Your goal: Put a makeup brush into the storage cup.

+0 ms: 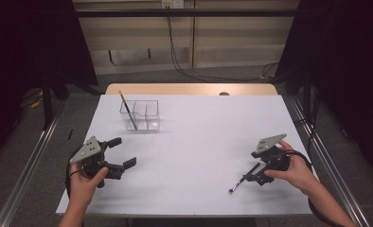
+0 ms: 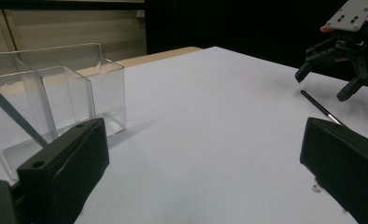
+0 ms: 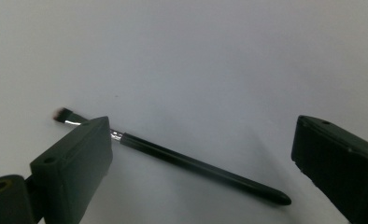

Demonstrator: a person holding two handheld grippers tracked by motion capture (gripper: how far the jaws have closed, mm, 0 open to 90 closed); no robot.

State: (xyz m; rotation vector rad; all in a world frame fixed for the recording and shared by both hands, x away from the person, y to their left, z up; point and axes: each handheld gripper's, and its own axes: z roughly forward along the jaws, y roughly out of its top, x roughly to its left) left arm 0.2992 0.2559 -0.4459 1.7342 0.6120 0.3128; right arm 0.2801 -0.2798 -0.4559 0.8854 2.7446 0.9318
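The right gripper point(image 1: 256, 171), held in the person's right hand point(image 1: 296, 170) near the front right of the white table point(image 1: 208, 142), hovers low over a slim black brush point(image 1: 244, 178) with its jaws spread wide and nothing pinched between them. In the right gripper view the brush point(image 3: 196, 164) lies flat on the table surface between the two black jaws, its long axis running diagonally: the bristle tip, behind a short silver ferrule, points toward the left jaw, and the tapered handle end points toward the right jaw. In the high view the same axis runs from the bristle end, nearer the front edge of the table, up and right to the handle end beneath the gripper. The left gripper point(image 1: 123, 152), held in the left hand point(image 1: 87, 182) near the front left, also has its jaws spread apart and empty. Farther back on the left side stands a clear compartmented organizer point(image 1: 144, 116), well apart from both grippers; a second brush point(image 1: 128, 111) leans tilted in its left compartment, its upper end pointing up and to the left.
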